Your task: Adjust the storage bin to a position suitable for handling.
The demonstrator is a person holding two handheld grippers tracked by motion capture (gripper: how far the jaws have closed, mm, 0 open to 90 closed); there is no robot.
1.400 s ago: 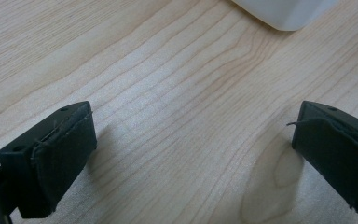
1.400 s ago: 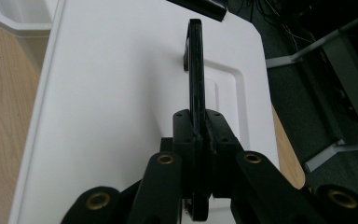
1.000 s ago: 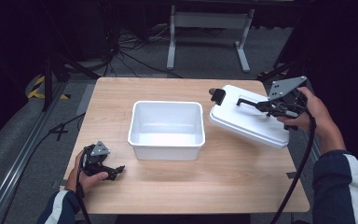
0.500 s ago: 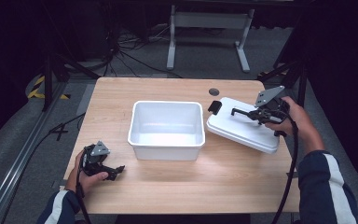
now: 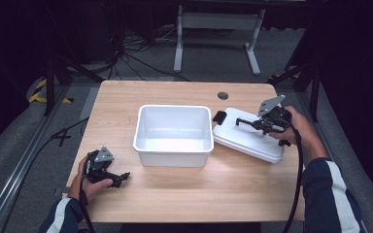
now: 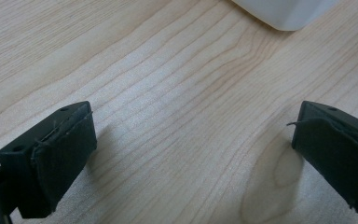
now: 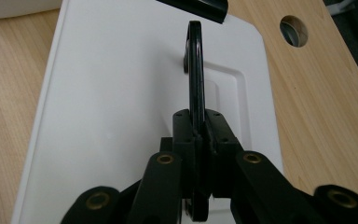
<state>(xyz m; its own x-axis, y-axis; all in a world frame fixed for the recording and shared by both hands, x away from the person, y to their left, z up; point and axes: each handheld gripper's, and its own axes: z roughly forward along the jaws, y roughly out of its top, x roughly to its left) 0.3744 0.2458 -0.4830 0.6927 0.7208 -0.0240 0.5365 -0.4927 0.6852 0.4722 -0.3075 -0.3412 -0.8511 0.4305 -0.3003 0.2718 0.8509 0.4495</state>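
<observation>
the right gripper (image 5: pixel 264 122) is clamped on the black handle (image 7: pixel 196 79) of the white lid (image 5: pixel 247 138), its jaws pinched tight on that thin bar. the lid lies under the gripper on the table (image 5: pixel 223 194), its near edge just beside the white bin (image 5: pixel 173 135), a black clip (image 5: pixel 219 116) at its far end. the bin stands open and looks empty. the left gripper (image 5: pixel 108 174) rests on the wood with jaws wide apart, nothing between them, the bin's corner well ahead. judging from this, the lid is off and set down; letting go of the handle is probably what remains.
</observation>
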